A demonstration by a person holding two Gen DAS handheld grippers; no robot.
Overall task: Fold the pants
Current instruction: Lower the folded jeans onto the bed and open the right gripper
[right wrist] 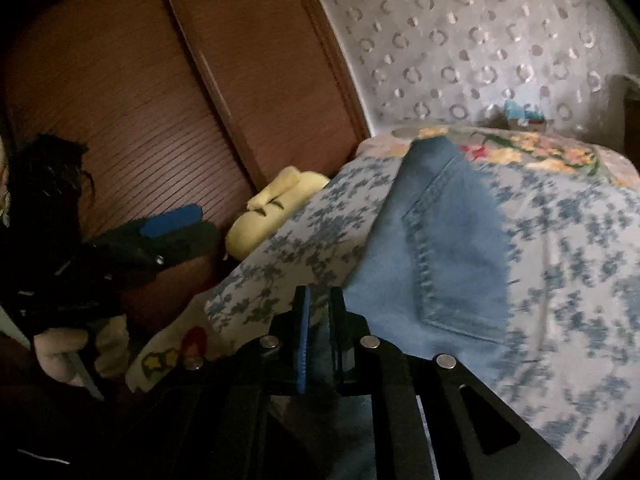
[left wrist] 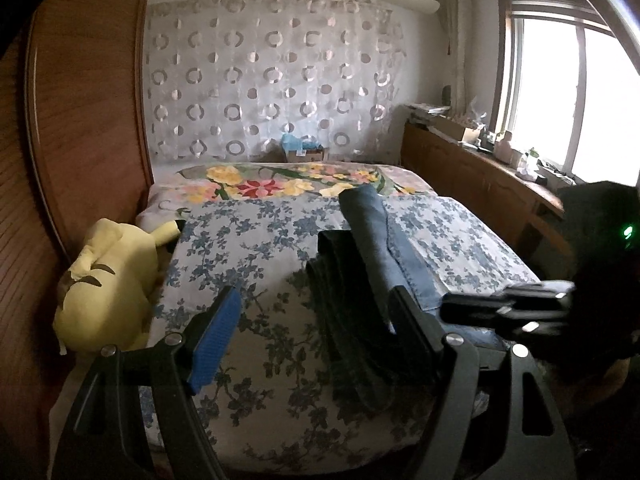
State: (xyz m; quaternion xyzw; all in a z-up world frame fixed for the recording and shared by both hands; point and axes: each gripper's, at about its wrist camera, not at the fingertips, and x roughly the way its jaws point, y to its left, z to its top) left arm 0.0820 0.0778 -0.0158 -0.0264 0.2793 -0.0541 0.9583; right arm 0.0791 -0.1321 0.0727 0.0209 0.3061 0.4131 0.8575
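Observation:
Blue jeans point(left wrist: 376, 240) lie lengthwise on the floral bedspread point(left wrist: 248, 248), folded into a long strip with a darker layer on its left. In the right wrist view the jeans point(right wrist: 444, 248) show a back pocket. My left gripper point(left wrist: 316, 324) hovers over the near end of the strip with its jaws wide open and nothing held; its right finger covers part of the dark layer. My right gripper point(right wrist: 318, 320) sits at the jeans' near left edge, pads only a narrow slit apart, and I see no cloth pinched between them. It shows blurred in the left wrist view point(left wrist: 508, 308).
A yellow plush toy point(left wrist: 108, 280) lies at the bed's left edge against the wooden wardrobe doors point(left wrist: 80, 100). A wooden sideboard point(left wrist: 480, 172) with clutter runs along the right under the window. A cardboard box point(left wrist: 304, 152) stands beyond the bed's far end.

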